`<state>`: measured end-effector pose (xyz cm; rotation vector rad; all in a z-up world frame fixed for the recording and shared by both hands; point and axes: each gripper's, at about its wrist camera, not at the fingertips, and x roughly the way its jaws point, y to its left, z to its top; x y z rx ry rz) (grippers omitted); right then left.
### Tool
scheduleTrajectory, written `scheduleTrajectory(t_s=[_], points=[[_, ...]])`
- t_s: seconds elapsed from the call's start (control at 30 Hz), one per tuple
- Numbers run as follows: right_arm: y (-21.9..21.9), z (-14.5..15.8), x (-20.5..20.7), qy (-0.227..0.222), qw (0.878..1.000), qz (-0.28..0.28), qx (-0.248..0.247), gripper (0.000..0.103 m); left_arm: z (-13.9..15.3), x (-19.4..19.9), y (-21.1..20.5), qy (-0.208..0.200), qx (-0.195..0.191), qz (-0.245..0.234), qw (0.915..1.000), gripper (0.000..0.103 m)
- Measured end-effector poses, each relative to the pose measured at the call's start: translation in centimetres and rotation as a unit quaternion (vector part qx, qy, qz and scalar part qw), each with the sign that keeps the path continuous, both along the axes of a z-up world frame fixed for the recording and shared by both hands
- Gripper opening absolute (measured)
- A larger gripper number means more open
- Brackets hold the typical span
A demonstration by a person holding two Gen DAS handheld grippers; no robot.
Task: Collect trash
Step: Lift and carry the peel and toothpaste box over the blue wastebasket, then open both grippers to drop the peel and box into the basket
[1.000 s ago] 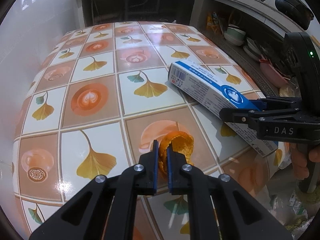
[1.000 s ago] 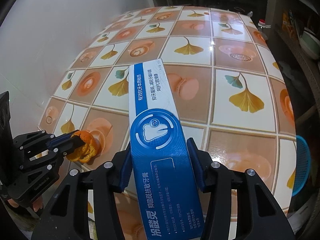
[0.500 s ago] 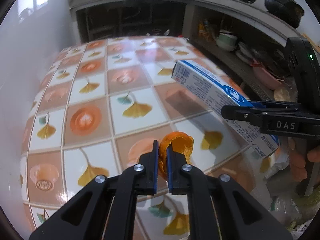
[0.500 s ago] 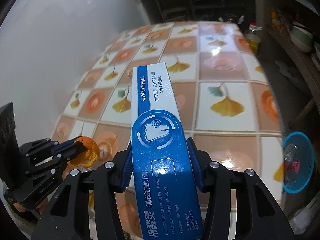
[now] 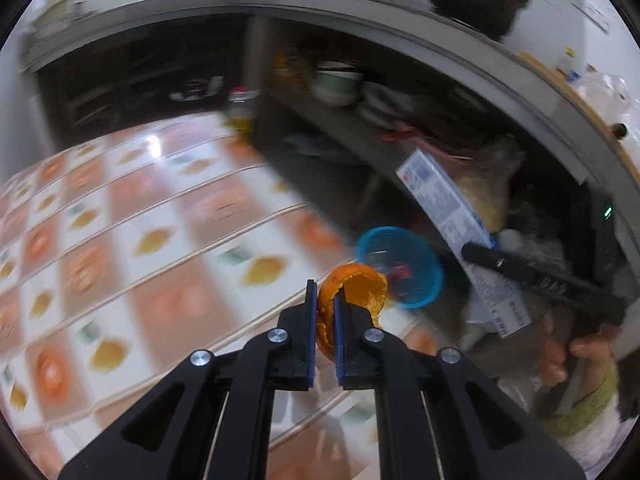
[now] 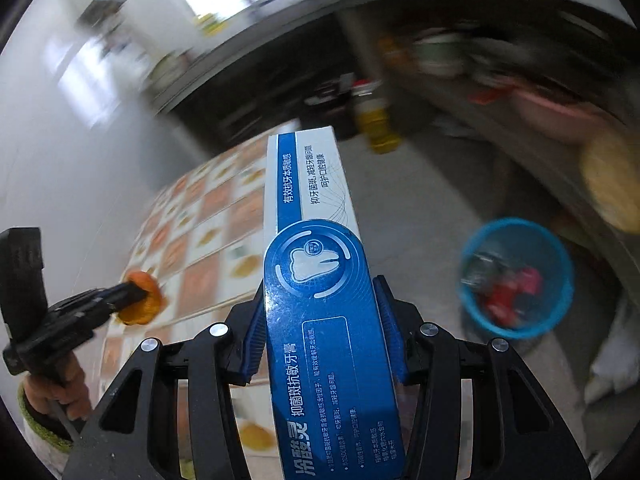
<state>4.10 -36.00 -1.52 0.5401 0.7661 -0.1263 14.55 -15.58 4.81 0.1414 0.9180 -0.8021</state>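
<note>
My left gripper is shut on a curled piece of orange peel, lifted above the tiled table edge. In the right wrist view the same gripper holds the orange peel at the lower left. My right gripper is shut on a long blue-and-white toothpaste box, which sticks forward between the pads. The left wrist view shows that toothpaste box in the air at the right, clamped by the right gripper. A blue wastebasket with trash in it stands on the floor right of the table, also seen as the blue wastebasket beyond the peel.
The table with the ginkgo-leaf cloth lies to the left. Dark shelves with bowls and dishes run along the back and right. A yellow bottle stands on the floor past the table. A hand grips the right tool.
Both grippers have risen and swung right, off the table toward the floor with the blue wastebasket. The peel and the box stayed clamped. The views are now blurred by motion.
</note>
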Motion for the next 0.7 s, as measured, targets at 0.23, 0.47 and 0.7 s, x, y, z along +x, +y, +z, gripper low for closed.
scheduleTrajectory(t_s=[0.23, 0.47, 0.7], points=[[-9.3, -6.1, -5.8, 0.053, 0.988, -0.135, 0.046, 0.046, -2.7, 1.7, -13.9, 0.101, 0.012, -0.109, 0.9888, 0.007], [-14.2, -14.2, -7.0, 0.108, 0.967, -0.193, 0.125, 0.046, -11.2, 4.0, -27.9, 0.179, 0.119, -0.141, 0.9664, 0.007], [-17.8, -19.7, -4.5, 0.131, 0.947, -0.225, 0.19, 0.046, -20.0, 7.3, -35.4, 0.254, 0.166, -0.114, 0.946, 0.007]])
